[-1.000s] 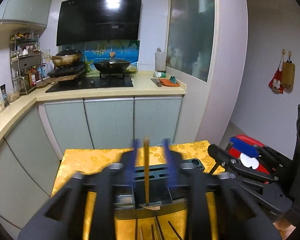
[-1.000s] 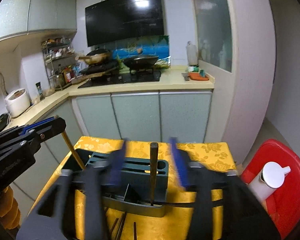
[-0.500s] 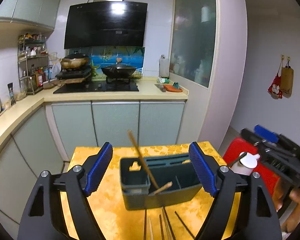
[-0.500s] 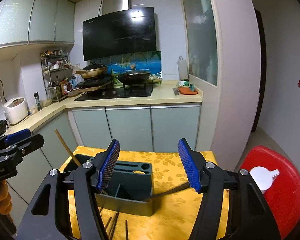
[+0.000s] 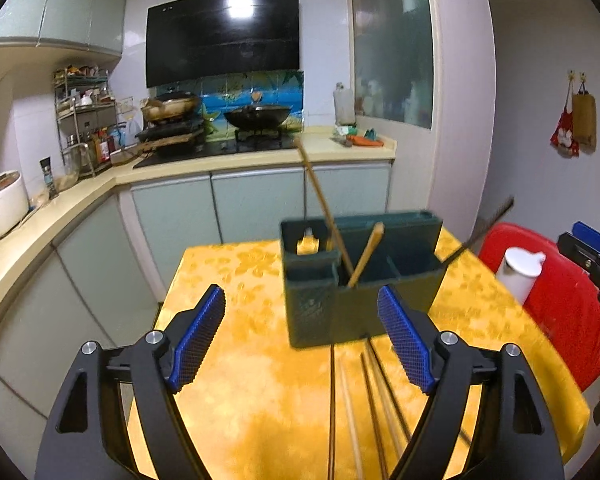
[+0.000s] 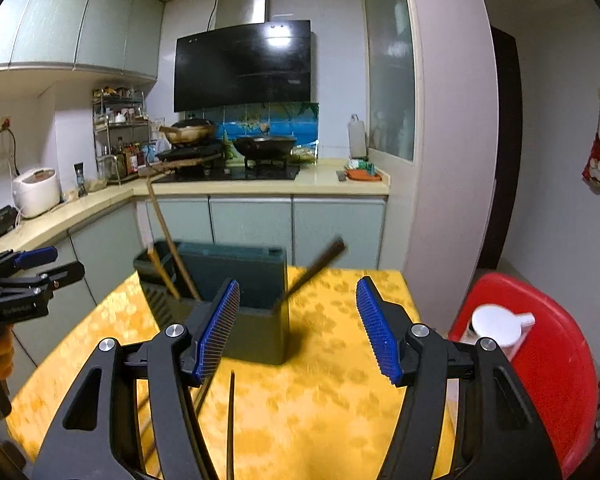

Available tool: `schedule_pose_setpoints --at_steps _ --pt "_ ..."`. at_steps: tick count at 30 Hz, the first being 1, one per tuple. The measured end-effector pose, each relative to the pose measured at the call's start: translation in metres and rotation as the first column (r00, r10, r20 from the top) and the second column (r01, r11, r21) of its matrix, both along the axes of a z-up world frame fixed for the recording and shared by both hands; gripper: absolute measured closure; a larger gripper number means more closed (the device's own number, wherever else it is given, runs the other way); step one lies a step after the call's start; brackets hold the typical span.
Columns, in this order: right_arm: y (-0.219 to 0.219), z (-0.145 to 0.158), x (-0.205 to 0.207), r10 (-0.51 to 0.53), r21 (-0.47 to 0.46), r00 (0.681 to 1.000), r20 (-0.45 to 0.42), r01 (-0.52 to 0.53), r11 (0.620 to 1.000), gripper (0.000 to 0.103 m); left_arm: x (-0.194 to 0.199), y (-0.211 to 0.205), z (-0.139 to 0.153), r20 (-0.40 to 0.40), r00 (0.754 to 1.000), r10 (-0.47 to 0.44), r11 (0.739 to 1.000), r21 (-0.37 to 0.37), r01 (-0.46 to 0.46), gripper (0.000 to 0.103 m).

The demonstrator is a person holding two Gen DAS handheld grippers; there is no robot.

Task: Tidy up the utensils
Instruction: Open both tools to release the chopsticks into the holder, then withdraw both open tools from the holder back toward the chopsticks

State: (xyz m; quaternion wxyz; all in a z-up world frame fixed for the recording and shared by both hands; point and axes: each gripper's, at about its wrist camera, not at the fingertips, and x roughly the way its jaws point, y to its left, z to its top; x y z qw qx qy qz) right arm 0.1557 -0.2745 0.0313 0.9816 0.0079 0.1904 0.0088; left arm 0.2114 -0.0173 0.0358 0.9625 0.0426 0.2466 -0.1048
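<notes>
Two hand-held grippers over a bench draped in a yellow floral cloth (image 5: 236,320). The left gripper (image 5: 300,340) and the right gripper (image 6: 298,328) both have their blue-padded fingers (image 5: 198,336) wide apart and empty. A dark green compartmented plastic utensil holder (image 5: 360,276) stands upright on the bench ahead of both. Two pale wooden chopsticks (image 5: 324,208) lean in one of its compartments; a dark chopstick (image 6: 312,270) leans out of its right end. Several loose chopsticks, pale and dark (image 5: 360,408), lie flat on the cloth, just in front of the holder and between the left fingers. The step in hand appears to be picking up a loose chopstick: it is best done by lowering the fingers astride a single stick, crosswise to its length, closing near mid-length so it does not pivot, then tipping it upright over an open compartment without knocking the holder
</notes>
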Motion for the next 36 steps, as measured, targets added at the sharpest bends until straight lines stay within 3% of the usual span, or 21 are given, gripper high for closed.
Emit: schedule_pose_setpoints --at_steps 7,17,25,36 --pt "-0.002 -0.039 -0.021 -0.006 0.021 0.998 -0.055 0.007 1.0 0.044 -0.028 0.001 -0.032 -0.016 1.0 0.001 0.998 0.06 0.0 0.027" --pt "0.005 -0.078 -0.036 -0.01 0.041 0.994 -0.11 0.015 0.999 0.044 -0.052 0.001 -0.067 -0.056 0.998 -0.004 0.997 0.078 0.009 0.027" --pt "0.015 -0.107 -0.044 -0.002 0.026 0.985 -0.172 0.006 1.0 0.044 -0.059 0.011 -0.098 -0.134 0.991 0.02 0.998 0.058 -0.013 0.027" --pt "0.031 -0.13 -0.06 0.037 0.003 0.973 -0.23 -0.037 0.999 0.044 -0.078 0.016 -0.129 -0.206 0.978 0.016 0.997 0.081 0.001 0.027"
